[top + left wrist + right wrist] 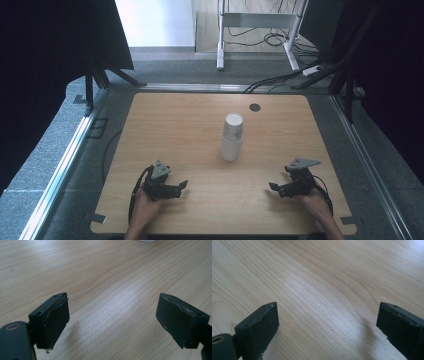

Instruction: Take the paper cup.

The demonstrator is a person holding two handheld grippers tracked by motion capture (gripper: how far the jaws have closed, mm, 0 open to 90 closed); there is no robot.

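Both tongs (182, 187) (272, 187) agape, empty.

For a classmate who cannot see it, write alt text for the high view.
A stack of white paper cups stands mid-way across a wooden table. Near its front edge, a person's hands hold the left gripper and right gripper, both open, pointing inward, apart from the cups.

The worktop (200, 125) is a flat board of light wood with rounded corners. A stack of white paper cups (232, 137) stands upside down near its middle. A small dark round hole (255, 107) sits near the far edge, to the right of the cups. Up close, the wood shows long wavy lines
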